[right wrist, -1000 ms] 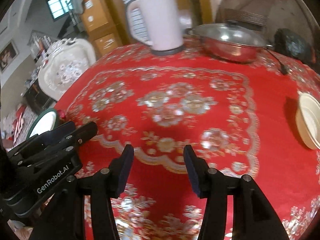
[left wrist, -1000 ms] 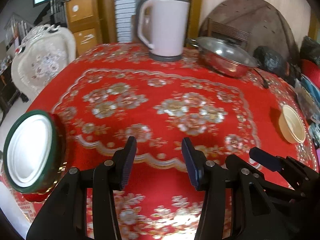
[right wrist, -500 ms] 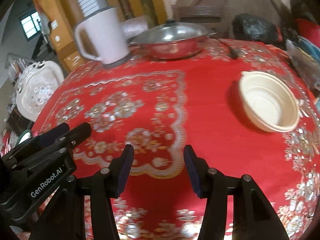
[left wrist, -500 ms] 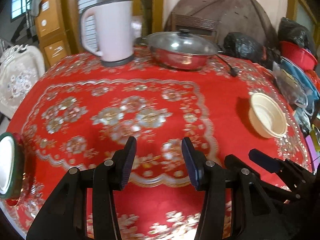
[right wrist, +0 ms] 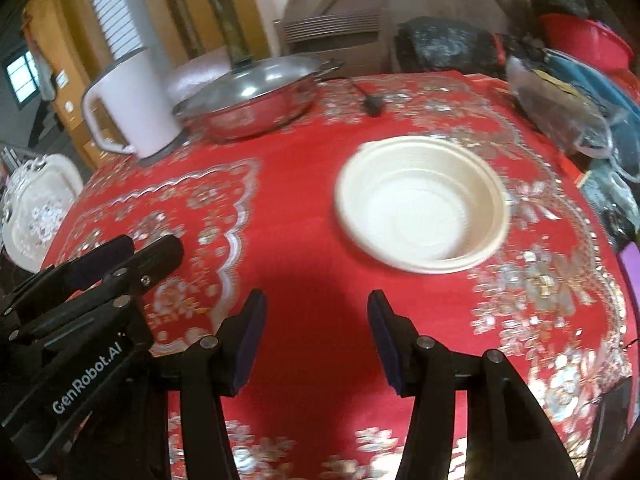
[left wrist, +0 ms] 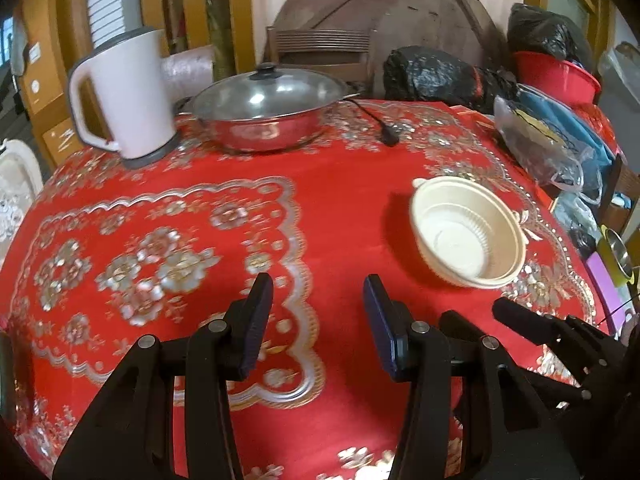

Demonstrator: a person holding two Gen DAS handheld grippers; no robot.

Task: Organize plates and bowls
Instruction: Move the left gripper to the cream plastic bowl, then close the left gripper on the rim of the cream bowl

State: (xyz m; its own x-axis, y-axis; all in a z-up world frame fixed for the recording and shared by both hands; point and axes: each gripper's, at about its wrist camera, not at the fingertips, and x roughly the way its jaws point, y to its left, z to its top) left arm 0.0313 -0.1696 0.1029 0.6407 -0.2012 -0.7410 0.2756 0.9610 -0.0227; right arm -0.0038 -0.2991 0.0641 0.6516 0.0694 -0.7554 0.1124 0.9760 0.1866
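With both the left claw (left wrist: 318, 322) and right claw (right wrist: 314, 330) held apart and empty, the cream bowl (right wrist: 422, 202), lying on the counter (right wrist: 304, 240) just ahead, is best gripped by its near rim.

A cream bowl (right wrist: 420, 204) sits on a red cloth (right wrist: 304, 264) with silver-gold flowers, beyond it a white kettle (left wrist: 128, 96) and steel pan (left wrist: 268, 116).

A white electric kettle (left wrist: 128, 96) stands at the far left of the red-clothed table (left wrist: 340, 200). Just right of the kettle sits a lidded steel pan (left wrist: 268, 114); further right lie a black plug (left wrist: 390, 138) and black bags (left wrist: 436, 74).
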